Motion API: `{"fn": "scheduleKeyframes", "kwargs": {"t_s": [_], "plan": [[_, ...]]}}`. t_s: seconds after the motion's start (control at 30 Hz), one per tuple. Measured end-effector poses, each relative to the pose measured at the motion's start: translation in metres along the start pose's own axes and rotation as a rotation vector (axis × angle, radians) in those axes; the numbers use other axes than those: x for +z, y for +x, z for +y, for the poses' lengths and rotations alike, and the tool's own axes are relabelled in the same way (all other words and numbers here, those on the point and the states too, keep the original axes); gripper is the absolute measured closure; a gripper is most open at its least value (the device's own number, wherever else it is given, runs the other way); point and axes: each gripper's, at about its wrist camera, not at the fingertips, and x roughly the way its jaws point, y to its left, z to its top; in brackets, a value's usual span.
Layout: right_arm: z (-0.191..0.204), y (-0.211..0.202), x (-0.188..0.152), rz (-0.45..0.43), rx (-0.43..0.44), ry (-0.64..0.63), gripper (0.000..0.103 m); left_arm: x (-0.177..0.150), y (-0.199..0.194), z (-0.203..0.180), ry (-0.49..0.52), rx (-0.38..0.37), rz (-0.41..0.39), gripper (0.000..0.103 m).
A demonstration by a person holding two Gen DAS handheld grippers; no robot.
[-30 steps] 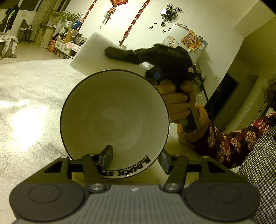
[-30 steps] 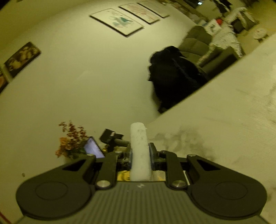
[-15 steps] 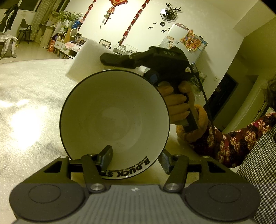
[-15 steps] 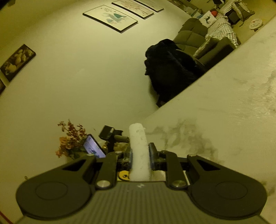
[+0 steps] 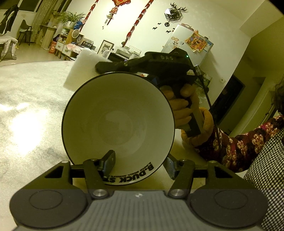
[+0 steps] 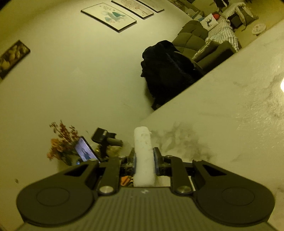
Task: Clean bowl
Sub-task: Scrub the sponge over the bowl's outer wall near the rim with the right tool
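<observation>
the white rectangular sponge (image 5: pixel 83 69), clenched by the right gripper (image 6: pixel 144 160), is shifted lower behind the rim; the white black-rimmed ceramic bowl (image 5: pixel 118 124) is grasped between the left gripper (image 5: pixel 140 162) fingers at centre frame.

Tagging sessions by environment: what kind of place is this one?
Most likely a lived-in home, an open living and dining room. A fridge covered in stickers stands by the wall, a sofa with cushions sits beyond the pale marbled table, and framed pictures hang above.

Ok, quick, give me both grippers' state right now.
Left gripper: closed on the bowl, one finger inside its wall, one outside.
Right gripper: shut on the white sponge, which sits beyond the bowl's far rim.
</observation>
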Motion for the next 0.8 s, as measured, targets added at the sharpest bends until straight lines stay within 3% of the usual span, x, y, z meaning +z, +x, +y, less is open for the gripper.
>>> {"fn": "scheduleKeyframes", "kwargs": {"t_s": [0.23, 0.8], "plan": [[0.009, 0.001, -0.004, -0.008, -0.052, -0.104, 0.083, 0.001, 0.0, 0.001, -0.003, -0.002, -0.001, 0.043], [0.02, -0.012, -0.001, -0.035, 0.044, -0.142, 0.083, -0.002, 0.001, 0.007, -0.004, -0.006, -0.001, 0.042]]}}
